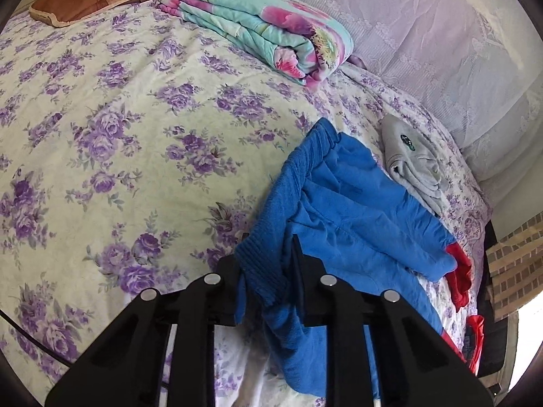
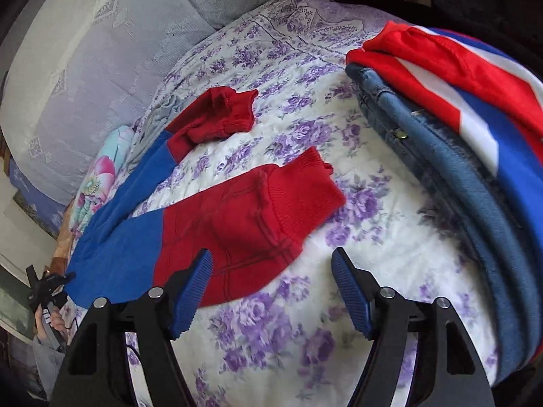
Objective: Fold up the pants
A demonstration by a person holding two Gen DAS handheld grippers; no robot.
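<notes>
Gripping the ribbed waistband of the blue pants [image 1: 342, 203], the left gripper [image 1: 268, 264] sits at lower centre, cloth bunched between its jaws. Across the bed [image 1: 118, 142] the pants' red cuffs [image 2: 258, 210] lie mid-frame; the right gripper [image 2: 271, 291] hovers released just below them, nothing between its jaws.

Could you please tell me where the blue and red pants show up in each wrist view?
Left wrist view: the pants run from bottom centre to the right, waistband clamped in the left hand-held gripper.
Right wrist view: the pants lie centre-left, red cuffs towards the middle.
Shared landmark: the purple-flowered bedspread.
</notes>
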